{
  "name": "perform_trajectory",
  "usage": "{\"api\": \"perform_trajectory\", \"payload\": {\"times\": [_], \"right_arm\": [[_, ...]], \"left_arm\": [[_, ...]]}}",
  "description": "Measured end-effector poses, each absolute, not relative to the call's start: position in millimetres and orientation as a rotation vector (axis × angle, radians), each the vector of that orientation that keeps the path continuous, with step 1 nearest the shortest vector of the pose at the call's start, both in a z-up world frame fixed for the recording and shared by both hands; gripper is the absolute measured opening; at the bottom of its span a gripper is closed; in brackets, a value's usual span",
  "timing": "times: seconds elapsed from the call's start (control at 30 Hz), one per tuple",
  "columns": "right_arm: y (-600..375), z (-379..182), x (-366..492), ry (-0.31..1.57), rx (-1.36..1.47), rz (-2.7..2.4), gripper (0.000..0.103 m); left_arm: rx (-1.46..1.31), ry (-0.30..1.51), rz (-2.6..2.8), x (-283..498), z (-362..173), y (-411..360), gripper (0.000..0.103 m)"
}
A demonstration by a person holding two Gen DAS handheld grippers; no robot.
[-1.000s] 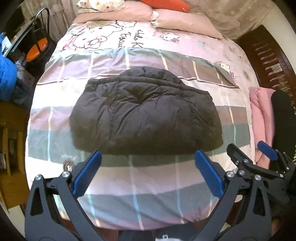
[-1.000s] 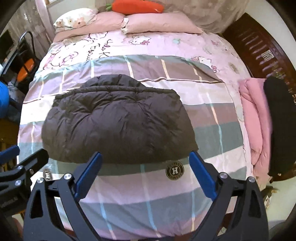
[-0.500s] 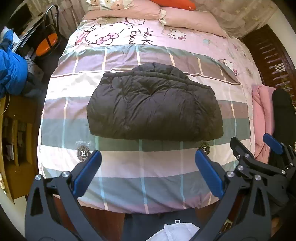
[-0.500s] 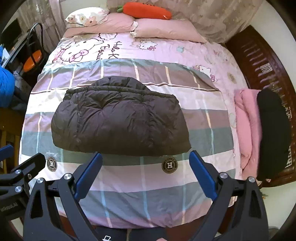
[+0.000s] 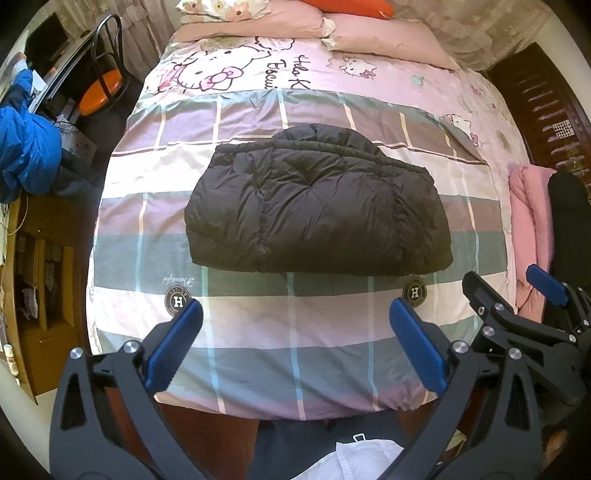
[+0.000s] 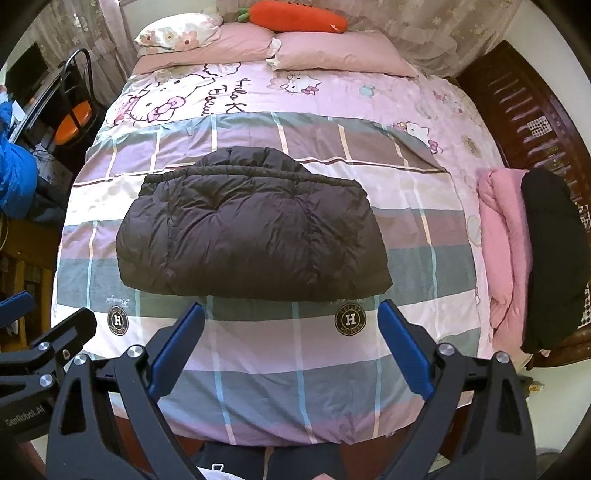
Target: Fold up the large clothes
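A dark brown puffer jacket (image 5: 317, 206) lies folded into a compact bundle in the middle of the bed; it also shows in the right wrist view (image 6: 251, 232). My left gripper (image 5: 295, 343) is open and empty, held above the foot of the bed, well short of the jacket. My right gripper (image 6: 291, 339) is open and empty, also above the foot of the bed. The right gripper shows at the right edge of the left wrist view (image 5: 517, 306), and the left gripper at the left edge of the right wrist view (image 6: 40, 332).
The bed has a striped plaid cover (image 6: 295, 369) over a pink Hello Kitty sheet (image 6: 258, 88). Pillows (image 6: 332, 55) and an orange carrot plush (image 6: 295, 16) lie at the head. Folded pink (image 6: 502, 251) and black (image 6: 554, 258) clothes lie at the right edge. A chair (image 5: 99, 85) stands on the left.
Both grippers have pulled back and up from the jacket toward the foot of the bed; more of the bed is in view. The jacket has not moved.
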State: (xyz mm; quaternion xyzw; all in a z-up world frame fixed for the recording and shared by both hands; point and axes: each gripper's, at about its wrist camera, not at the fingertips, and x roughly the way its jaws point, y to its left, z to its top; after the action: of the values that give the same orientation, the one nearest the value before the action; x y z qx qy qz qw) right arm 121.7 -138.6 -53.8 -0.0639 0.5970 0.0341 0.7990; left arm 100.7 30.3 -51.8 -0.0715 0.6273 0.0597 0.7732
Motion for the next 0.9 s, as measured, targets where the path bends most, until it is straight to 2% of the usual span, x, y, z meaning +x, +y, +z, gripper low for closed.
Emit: {"api": "perform_trajectory", "payload": {"times": [0.9], "right_arm": [[-147.3,-52.6,118.7,1.28,-0.124,0.065,0.095]], "left_arm": [[-0.106,1.36,0.098,97.4,-49.0,24.1,0.101]]}}
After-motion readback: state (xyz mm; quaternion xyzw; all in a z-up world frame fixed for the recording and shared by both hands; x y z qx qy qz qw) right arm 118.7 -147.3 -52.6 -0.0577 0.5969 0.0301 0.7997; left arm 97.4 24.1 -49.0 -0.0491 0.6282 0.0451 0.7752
